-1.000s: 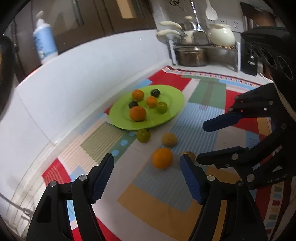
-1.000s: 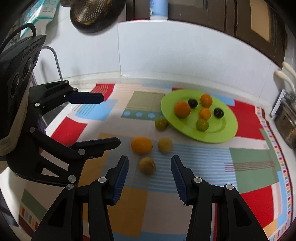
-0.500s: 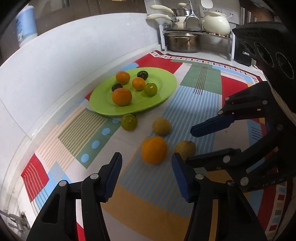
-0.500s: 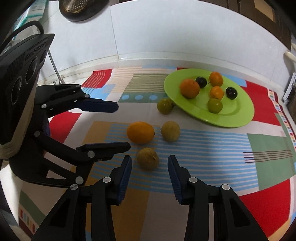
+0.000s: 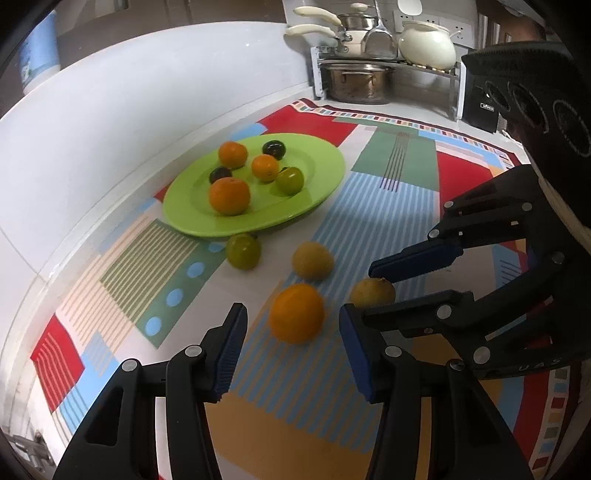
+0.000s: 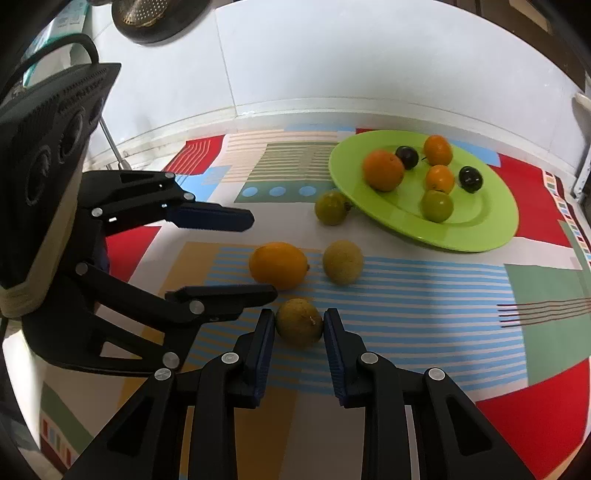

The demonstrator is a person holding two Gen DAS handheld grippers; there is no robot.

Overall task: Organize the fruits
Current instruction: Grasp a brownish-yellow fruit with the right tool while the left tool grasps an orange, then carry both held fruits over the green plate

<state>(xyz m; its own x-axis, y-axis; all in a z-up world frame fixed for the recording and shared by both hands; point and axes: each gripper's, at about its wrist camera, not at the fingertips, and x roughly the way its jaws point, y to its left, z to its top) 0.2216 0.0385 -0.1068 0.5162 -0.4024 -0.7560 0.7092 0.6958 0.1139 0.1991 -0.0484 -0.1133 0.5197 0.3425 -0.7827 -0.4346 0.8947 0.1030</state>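
A green plate (image 5: 325, 173) (image 6: 491, 229) holds several fruits: oranges, dark plums and a green one. On the patterned mat lie a green fruit (image 5: 242, 251) (image 6: 331, 207), a yellow fruit (image 5: 312, 260) (image 6: 342, 261), a large orange (image 5: 296, 313) (image 6: 279, 265) and a brownish-yellow fruit (image 5: 372, 292) (image 6: 298, 322). My left gripper (image 5: 291, 332) is open, with its fingers on either side of the large orange. My right gripper (image 6: 299, 325) has its pads close around the brownish-yellow fruit on the mat, seemingly touching it.
A white backsplash wall runs behind the mat. A rack with steel pots and a white teapot (image 5: 428, 48) stands at the far corner. A blue-and-white bottle (image 5: 38, 55) sits on the ledge. A strainer (image 6: 155, 18) hangs on the wall.
Both grippers moved forward toward the loose fruits. The left one now flanks the large orange. The right one narrowed around the brownish-yellow fruit.
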